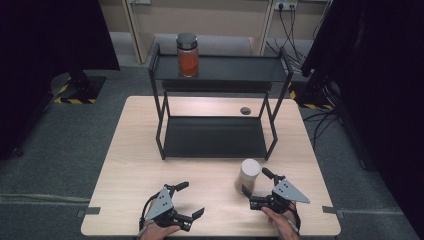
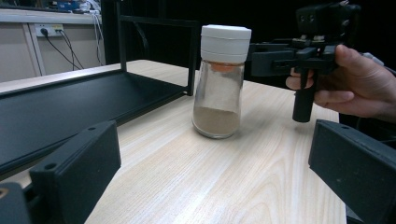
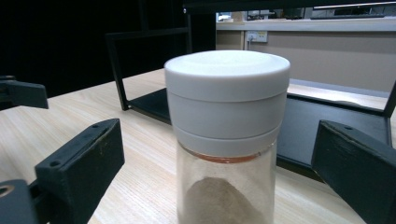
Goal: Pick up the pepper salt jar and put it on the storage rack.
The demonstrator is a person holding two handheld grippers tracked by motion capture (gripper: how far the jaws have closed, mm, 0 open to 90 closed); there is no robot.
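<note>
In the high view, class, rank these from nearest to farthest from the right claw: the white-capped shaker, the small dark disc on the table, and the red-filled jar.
1. White-capped shaker: nearest, standing on the table between the open jaws of the right claw.
2. Small dark disc: on the table beyond, behind the rack's lower shelf.
3. Red-filled jar: farthest, on the left of the rack's top shelf.

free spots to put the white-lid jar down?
Lower shelf of the rack is bare. Top shelf is free right of the orange jar. Tabletop left of the rack is free. Crowded near the white-lid jar, between the right gripper jaws.
</note>
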